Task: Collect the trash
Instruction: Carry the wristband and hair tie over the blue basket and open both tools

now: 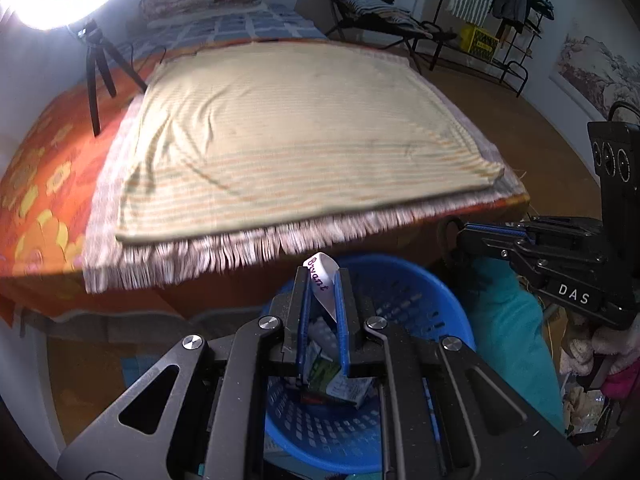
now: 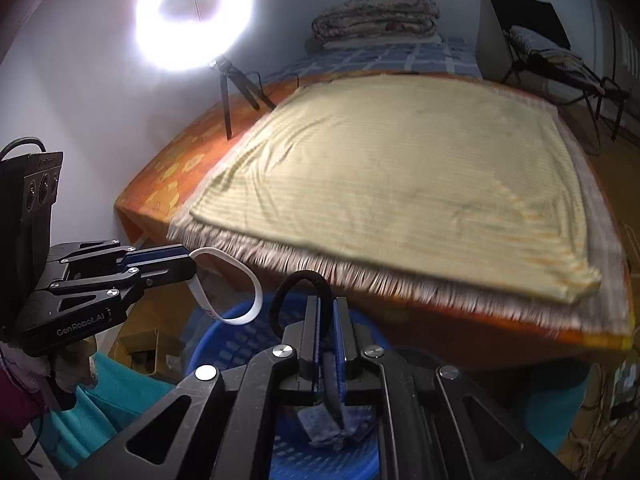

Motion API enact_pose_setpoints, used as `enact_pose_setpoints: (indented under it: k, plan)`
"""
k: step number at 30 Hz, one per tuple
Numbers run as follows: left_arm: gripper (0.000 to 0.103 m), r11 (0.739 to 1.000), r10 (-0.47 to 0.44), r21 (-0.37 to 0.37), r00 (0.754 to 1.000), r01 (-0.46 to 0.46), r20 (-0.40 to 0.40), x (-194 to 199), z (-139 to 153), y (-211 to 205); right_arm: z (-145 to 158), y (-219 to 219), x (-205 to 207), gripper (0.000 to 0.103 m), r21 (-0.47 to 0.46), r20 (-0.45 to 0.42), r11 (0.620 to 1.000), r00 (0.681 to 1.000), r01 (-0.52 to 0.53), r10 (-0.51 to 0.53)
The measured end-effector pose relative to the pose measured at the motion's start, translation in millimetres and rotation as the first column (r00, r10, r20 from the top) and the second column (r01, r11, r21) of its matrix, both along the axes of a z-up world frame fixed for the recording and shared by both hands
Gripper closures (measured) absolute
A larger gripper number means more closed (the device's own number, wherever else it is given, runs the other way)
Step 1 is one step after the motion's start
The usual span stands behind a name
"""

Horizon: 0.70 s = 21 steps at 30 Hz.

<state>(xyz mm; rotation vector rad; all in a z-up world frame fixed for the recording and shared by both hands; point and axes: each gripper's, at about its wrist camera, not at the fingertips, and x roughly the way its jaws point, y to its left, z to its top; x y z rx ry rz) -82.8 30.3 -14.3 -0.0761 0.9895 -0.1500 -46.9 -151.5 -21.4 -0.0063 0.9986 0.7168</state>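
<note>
Holding 2 pieces of trash over the blue basket (image 1: 420, 280), both grippers are at the drop step. The left gripper (image 1: 322, 280) is clamped on a white strip (image 1: 320, 276) printed with purple lettering, looped above the basket. The right gripper (image 2: 326, 312) is clamped on a black hair band (image 2: 296, 280), also above the basket, just in front of the bed (image 2: 400, 184). The next move calls for parting each set of jaws so both items fall onto the wrappers (image 1: 340, 388) already inside.
</note>
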Motion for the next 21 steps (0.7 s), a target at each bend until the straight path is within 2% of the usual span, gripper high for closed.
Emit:
enact_pose_setpoints:
  k: [21]
  plan:
    - [0.091,1.0,0.002,-0.01,0.989,-0.004,-0.148,-27,-65,-6,-62,9,-32,0.096,-0.046,-0.119,0.999,0.993,0.014,-0.019]
